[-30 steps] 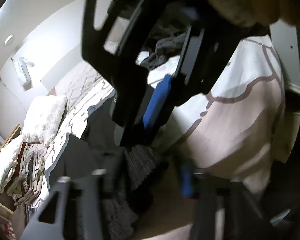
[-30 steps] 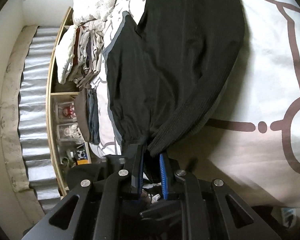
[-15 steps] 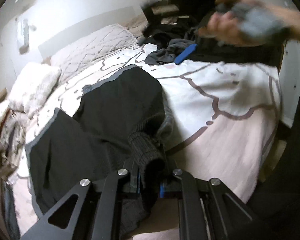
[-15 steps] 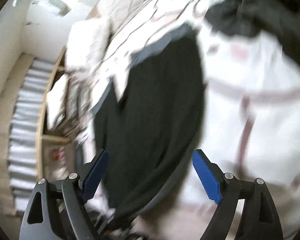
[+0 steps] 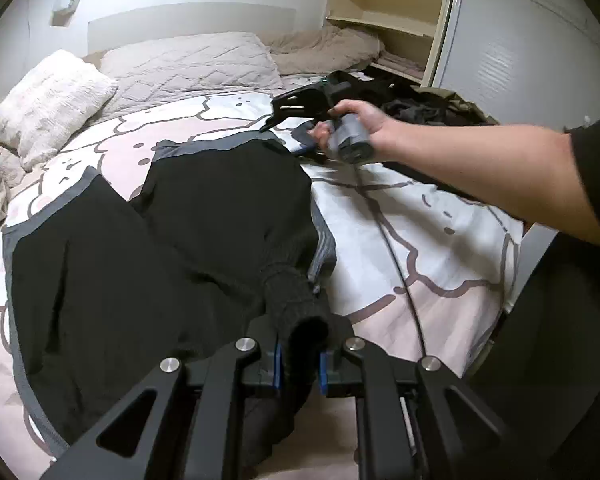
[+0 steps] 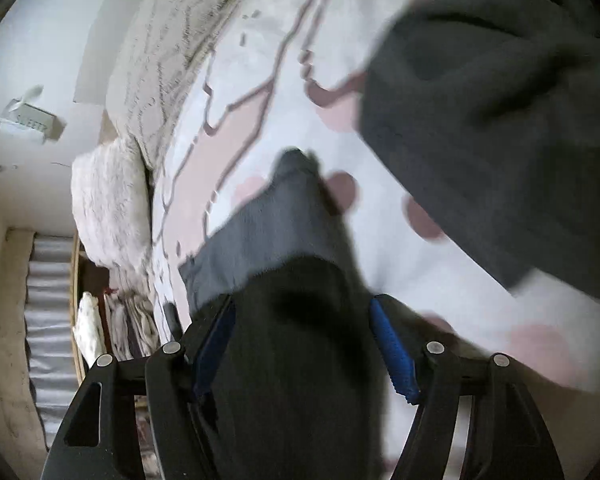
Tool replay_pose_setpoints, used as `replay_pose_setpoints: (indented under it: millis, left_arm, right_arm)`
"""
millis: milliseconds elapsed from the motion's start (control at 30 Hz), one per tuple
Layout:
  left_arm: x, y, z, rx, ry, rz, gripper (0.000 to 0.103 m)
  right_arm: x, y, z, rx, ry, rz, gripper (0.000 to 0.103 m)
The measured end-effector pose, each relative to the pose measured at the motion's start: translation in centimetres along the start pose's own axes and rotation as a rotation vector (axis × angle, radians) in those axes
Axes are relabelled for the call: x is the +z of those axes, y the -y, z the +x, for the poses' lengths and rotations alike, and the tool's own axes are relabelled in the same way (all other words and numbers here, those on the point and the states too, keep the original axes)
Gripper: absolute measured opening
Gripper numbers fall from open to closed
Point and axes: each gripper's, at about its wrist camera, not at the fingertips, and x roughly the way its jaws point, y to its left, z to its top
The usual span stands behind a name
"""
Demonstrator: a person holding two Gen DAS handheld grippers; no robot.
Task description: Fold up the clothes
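The left gripper (image 5: 299, 362) pinches the trousers' cuff (image 5: 296, 308); their length runs away to the waistband (image 5: 220, 146), where the right gripper (image 6: 304, 344), spread, seemingly straddles cloth.

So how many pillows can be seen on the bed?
2. A white fluffy pillow lies at the far left of the bed, and a larger grey quilted pillow lies beside it along the headboard. The bedding heaped further right may hide more.
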Motion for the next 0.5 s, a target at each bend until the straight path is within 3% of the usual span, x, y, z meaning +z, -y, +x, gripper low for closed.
replay_pose_setpoints:
  millis: [67, 100, 167, 233, 500]
  left_arm:
    - [0.0, -0.3, -0.3, 0.001, 0.000, -0.011, 0.013]
    - [-0.1, -0.4, -0.4, 0.003, 0.000, -0.016, 0.013]
    - [-0.2, -1.0, -0.9, 0.003, -0.008, -0.054, 0.013]
    - [-0.6, -1.8, -1.7, 0.001, -0.006, -0.099, 0.013]
    - [-2.5, -4.5, -5.9, 0.033, 0.062, -0.217, 0.013]
  right_arm:
    - [-0.1, -1.4, 1.2, -0.027, -0.024, -0.050, 0.012]
    - [-0.2, -2.0, 1.9, -0.071, -0.038, -0.058, 0.008]
    - [-0.7, -3.8, 1.3, -0.122, 0.012, -0.103, 0.008]
    - [-1.0, -5.8, 0.3, -0.107, 0.045, -0.151, 0.007]
    - [-6.0, -23.2, 0.3, 0.001, 0.080, -0.474, 0.007]
